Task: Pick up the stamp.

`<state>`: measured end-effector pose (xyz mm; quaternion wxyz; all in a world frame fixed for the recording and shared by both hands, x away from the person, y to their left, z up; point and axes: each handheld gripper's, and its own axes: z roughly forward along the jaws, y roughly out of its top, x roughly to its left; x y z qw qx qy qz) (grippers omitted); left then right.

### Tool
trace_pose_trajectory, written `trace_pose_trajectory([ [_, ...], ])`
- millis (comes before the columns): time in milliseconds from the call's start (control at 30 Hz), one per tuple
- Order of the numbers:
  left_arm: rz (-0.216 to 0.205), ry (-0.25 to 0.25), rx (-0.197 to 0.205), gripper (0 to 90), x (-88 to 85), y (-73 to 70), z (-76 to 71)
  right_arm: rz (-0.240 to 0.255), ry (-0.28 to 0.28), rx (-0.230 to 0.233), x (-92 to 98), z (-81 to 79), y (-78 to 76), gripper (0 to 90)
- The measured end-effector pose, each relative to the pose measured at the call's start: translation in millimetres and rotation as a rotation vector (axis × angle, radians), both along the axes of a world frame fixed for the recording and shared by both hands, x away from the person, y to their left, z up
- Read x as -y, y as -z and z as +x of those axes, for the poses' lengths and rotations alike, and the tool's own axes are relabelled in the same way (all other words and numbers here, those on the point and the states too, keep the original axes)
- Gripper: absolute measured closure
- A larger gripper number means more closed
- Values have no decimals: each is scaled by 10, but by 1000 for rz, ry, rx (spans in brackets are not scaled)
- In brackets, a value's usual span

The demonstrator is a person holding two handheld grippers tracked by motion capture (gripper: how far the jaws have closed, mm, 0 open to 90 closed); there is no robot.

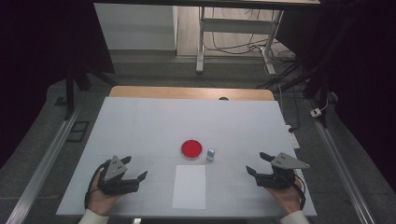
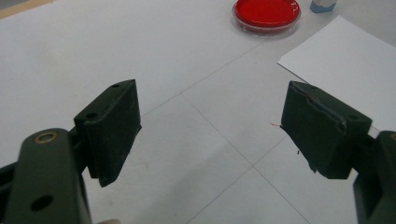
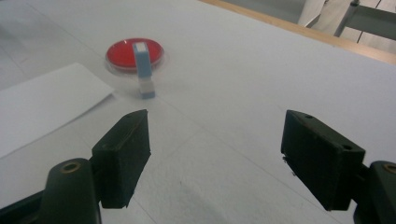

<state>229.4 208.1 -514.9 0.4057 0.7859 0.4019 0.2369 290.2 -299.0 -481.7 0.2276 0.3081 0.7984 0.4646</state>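
A round red dish [image 1: 192, 149] with a clear rim sits near the middle of the white table [image 1: 140, 126]. Just right of it stands a small blue-and-white block [image 1: 210, 155], upright. A white paper sheet [image 1: 189, 186] lies in front of both. My left gripper [image 1: 136, 168] rests low at the front left, open, with nothing between its jaws. My right gripper [image 1: 258, 163] rests at the front right, also open and empty. In the left gripper view the dish [image 2: 266, 14] and the sheet [image 2: 345, 65] lie ahead. In the right gripper view the block [image 3: 144, 70] stands before the dish [image 3: 123, 53].
The table's wooden far edge [image 1: 191, 92] shows beyond the white top. Behind it stand a desk frame [image 1: 233, 37] and loose cables [image 1: 280, 60] on the floor. Metal rails [image 1: 44, 158] run along both sides of the table.
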Motion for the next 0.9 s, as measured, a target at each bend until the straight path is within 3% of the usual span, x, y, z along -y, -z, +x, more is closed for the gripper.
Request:
trace_pose_trajectory([
  [333, -4, 4, 6, 201, -3, 6, 5, -1, -18, -15, -111, 86, -90, 233],
  [900, 2, 2, 2, 201, 9, 29, 19, -28, -111, -54, -545, 281, -334, 249],
])
